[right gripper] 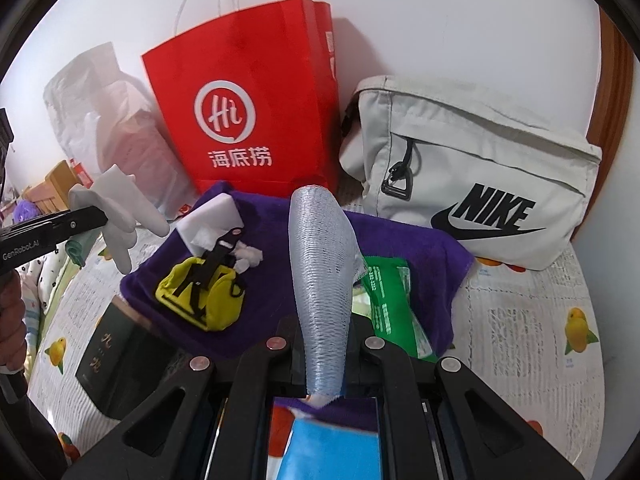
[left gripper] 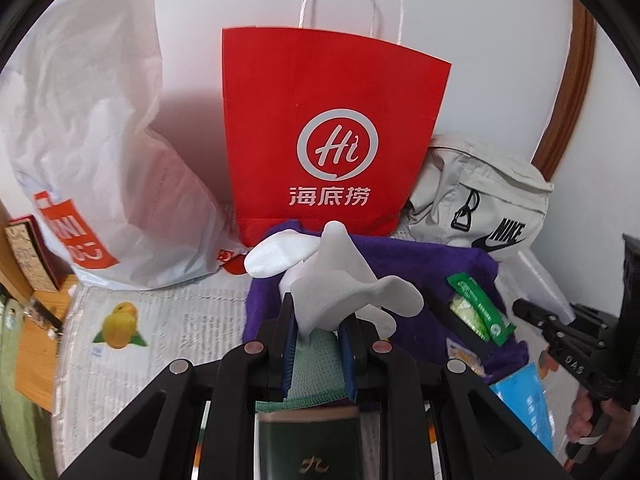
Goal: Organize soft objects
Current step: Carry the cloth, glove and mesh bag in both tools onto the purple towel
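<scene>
My left gripper [left gripper: 318,320] is shut on a bunch of white socks [left gripper: 340,284] with green cloth under them, held above a purple towel [left gripper: 400,280]. In the right wrist view the left gripper [right gripper: 100,216] shows at the left with the white socks [right gripper: 120,216]. My right gripper [right gripper: 324,340] is shut on a pale blue mesh sock [right gripper: 324,264] that stands up between the fingers, above the purple towel [right gripper: 400,240]. On the towel lie a yellow pouch [right gripper: 204,292], white tissue [right gripper: 212,224] and a green packet [right gripper: 392,300].
A red paper bag [left gripper: 332,128] stands against the wall, a white plastic bag [left gripper: 92,152] to its left and a beige Nike bag [right gripper: 472,176] to its right. A dark box [right gripper: 108,352] lies on the fruit-print cover [right gripper: 520,320]. A blue packet [left gripper: 528,404] lies near.
</scene>
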Motion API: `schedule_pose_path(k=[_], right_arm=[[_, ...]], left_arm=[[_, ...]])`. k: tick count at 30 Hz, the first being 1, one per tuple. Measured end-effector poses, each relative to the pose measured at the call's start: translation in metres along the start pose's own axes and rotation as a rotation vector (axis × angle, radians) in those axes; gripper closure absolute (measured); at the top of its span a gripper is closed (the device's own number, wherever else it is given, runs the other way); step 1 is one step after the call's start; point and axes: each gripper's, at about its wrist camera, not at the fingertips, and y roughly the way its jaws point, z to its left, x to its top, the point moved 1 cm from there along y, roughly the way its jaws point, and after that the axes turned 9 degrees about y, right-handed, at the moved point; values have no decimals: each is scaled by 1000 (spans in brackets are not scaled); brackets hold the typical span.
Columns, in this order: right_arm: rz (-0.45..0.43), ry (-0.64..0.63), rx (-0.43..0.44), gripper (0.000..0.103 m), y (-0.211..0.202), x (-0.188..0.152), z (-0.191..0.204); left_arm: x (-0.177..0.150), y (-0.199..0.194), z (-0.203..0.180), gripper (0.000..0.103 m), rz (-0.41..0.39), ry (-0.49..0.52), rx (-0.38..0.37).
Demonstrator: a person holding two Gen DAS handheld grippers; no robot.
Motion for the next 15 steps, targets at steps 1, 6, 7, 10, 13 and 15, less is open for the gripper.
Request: schedule_pose_path(k=[1,6,7,10,13,15], right_arm=[[6,2,2,94,4,3,-2],[26,15,6,94,23,14,-10],[33,19,7,94,27,16,-11],[75,18,17,94,45,18,-15],[114,29,25,94,58,18,-20],[127,31,24,94,64,17,-22]], left_arm=[[2,3,0,85,2,-3,-6],[15,26,-2,85,17,-17,-47],[16,32,-3,85,24,-21,-56],[21,51,-7,85,54,-26,-78],[25,72,-11,85,88,-24,-92],[26,84,-17,85,106,-15,-98]])
